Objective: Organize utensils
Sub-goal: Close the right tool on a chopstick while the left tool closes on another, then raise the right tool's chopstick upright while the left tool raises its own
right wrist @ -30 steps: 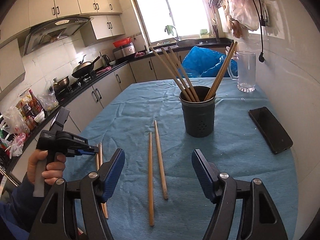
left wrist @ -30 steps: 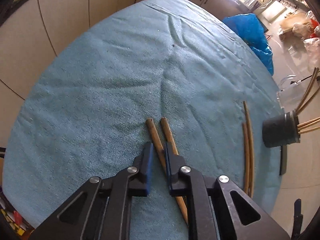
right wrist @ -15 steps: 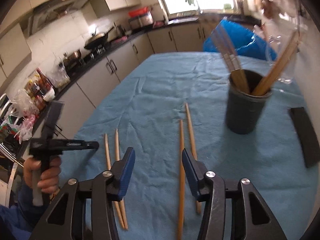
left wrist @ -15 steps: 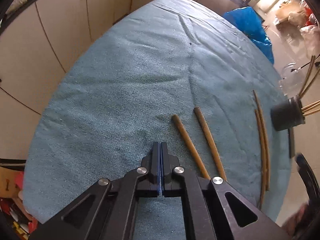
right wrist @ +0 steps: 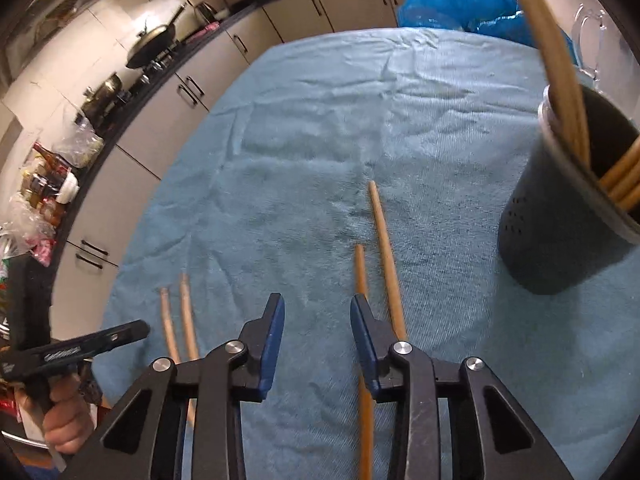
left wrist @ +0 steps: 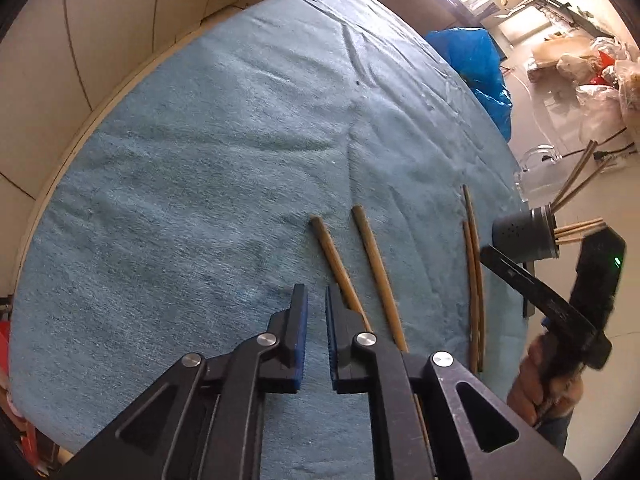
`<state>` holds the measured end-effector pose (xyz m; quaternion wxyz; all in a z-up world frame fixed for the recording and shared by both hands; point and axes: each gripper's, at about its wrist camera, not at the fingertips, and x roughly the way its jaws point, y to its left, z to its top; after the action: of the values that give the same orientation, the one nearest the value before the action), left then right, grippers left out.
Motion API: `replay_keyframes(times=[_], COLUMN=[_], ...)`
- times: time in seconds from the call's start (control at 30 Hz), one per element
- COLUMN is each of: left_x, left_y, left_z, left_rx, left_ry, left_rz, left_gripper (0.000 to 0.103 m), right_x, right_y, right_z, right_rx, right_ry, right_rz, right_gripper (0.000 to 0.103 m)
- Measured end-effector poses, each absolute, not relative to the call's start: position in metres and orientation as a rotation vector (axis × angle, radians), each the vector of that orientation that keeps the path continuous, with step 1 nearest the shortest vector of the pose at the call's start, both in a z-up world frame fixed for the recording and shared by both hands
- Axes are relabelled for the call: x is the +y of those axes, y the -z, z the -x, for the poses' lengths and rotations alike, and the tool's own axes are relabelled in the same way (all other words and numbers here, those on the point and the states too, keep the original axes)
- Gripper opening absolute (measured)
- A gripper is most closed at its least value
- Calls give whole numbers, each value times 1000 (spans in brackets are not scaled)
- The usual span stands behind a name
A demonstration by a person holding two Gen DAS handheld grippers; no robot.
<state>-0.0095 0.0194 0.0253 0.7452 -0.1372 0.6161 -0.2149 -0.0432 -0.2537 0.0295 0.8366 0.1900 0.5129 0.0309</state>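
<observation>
Four loose wooden chopsticks lie on the blue cloth (left wrist: 200, 160). One pair (left wrist: 338, 262) lies just right of my left gripper (left wrist: 316, 298), whose jaws are opening by a narrow slit with nothing between them. The other pair (right wrist: 384, 240) lies under and right of my right gripper (right wrist: 316, 304). Its jaws are closing with only cloth between them, and the shorter-looking stick (right wrist: 360, 268) runs beside the right finger (right wrist: 362, 328). A dark perforated holder (right wrist: 560, 220) with several chopsticks stands upright at the right.
A clear glass pitcher (left wrist: 536, 172) and a blue plastic bag (left wrist: 476, 68) sit beyond the holder. Kitchen cabinets (right wrist: 192, 92) run along the table's left side. A hand holds each gripper at the near edge.
The left gripper came off the chopstick it straddled, slid left, shut on nothing, then parted slightly. The right gripper dropped toward the table over the right pair and narrowed its jaws.
</observation>
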Motion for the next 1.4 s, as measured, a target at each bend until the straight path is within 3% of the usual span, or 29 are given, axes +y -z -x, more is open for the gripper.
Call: replay_keyframes(times=[0.1,0.27,0.3,0.4,0.67,0.73,0.8,0.87,1.13,1.4], left_x=[16,11,10,7,-13,-19,-28,-31,-34,-25], left_y=[-25,-24,-24,-24,-20,-21,-21,-21,-36,-106], left_z=[9,7,6,5,-3,-5,-8,-10,5,43], left_rx=[1345,1357,1360,1363,1366,1355,1337,1307,1188,953], left_ry=[463,456,450,430,379,357,327,301,339,451], left_rz=[295,296,297,298,248,216,167,130,103,114], left_gripper=[19,21,25,32,31,28,15,11,9,8], right_x=[-256,-258,-256,-247,-215,-212,-209,-208,-213,-225], right_y=[-26,-14,-14,-14,-25,-34,-42,-52,-76,-114], right_z=[36,26,25,27,60,71,80,87,111,148], right_rx=[1101,1134,1132,1138,1063,1029,999,967,859,695], right_ry=[-41,-18,-13,-4,-84,-99,-106,-108,-84,-30], right_rz=[-374,-343,-317,-245,-190,-182,-177,-170,-192,-235], right_gripper=[37,31,29,8,7,7,7,7,7,7])
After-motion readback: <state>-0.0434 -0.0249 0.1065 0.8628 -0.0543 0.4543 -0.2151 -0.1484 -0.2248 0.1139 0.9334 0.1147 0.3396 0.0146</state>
